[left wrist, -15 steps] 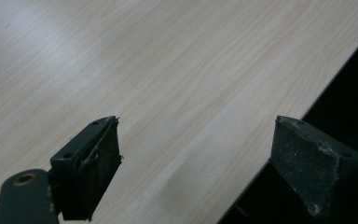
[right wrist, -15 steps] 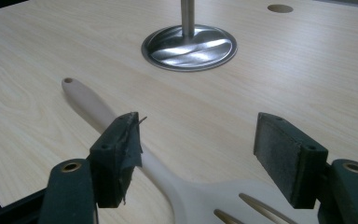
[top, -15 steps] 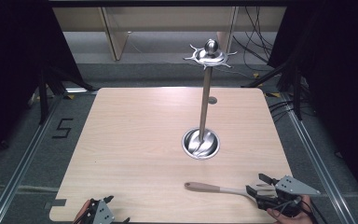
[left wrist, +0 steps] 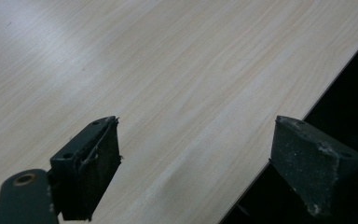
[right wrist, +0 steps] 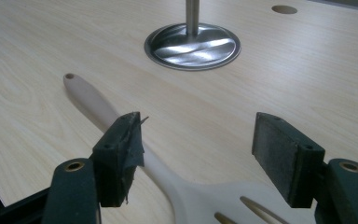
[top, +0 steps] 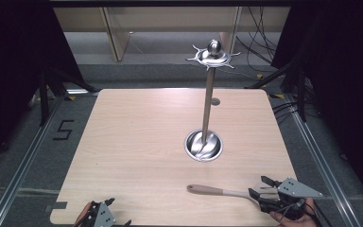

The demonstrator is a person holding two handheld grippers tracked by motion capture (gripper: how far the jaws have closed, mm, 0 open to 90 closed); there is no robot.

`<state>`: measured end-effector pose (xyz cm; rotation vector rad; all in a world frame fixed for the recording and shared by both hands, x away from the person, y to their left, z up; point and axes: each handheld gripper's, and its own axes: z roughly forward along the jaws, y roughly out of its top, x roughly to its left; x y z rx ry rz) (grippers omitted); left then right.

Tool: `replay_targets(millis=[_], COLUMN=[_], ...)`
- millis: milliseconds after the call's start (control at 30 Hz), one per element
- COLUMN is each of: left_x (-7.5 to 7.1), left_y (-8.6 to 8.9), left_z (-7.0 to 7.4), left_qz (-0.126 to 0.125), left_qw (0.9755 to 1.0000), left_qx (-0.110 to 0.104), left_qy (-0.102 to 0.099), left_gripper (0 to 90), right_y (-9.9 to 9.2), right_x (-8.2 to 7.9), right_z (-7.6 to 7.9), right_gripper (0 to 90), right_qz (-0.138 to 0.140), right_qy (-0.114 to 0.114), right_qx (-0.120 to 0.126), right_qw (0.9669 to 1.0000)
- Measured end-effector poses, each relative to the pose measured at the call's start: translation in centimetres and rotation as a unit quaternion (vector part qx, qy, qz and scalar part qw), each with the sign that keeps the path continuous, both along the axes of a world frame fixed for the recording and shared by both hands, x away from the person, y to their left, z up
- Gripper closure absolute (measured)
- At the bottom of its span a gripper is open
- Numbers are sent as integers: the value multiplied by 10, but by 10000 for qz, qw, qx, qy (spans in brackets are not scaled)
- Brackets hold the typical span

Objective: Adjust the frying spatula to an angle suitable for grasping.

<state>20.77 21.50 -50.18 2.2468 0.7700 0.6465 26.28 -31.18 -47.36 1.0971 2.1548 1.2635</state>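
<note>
A wooden spatula [top: 220,191] lies flat on the worktop [top: 137,137] near its front right corner, its handle pointing left and its slotted blade toward the right tool [top: 260,188]. In the right gripper view the right tool's jaws stand wide apart on either side of the spatula [right wrist: 168,182], over the place where the handle widens into the blade; the pads do not press on it. A hand [top: 295,218] holds this tool at the bottom edge of the high view.

Behind the spatula, near the middle of the worktop, stands a metal stand [top: 207,106]: a round shiny base, an upright pole and a disc with small hooks on top.

The left tool [top: 105,213] is at the front left edge of the worktop. In the left gripper view its jaws are wide apart with nothing between them, over the worktop's edge [left wrist: 177,93].
</note>
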Motion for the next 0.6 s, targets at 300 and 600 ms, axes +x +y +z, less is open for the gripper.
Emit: replay_targets(millis=[300, 600], left_x=[2, 2], left_y=[-1, 1], left_z=[-3, -1], left_qz=[92, -7], left_qw=[9999, 10000], left_qx=[-32, 87], left_qy=[-21, 44], left_gripper=[150, 150], right_y=[13, 33], right_x=[12, 21], right_z=[8, 21], right_gripper=[341, 368], right_qz=[432, 911], right_qy=[-45, 147], right_qx=[-396, -660], right_qw=[9983, 9935])
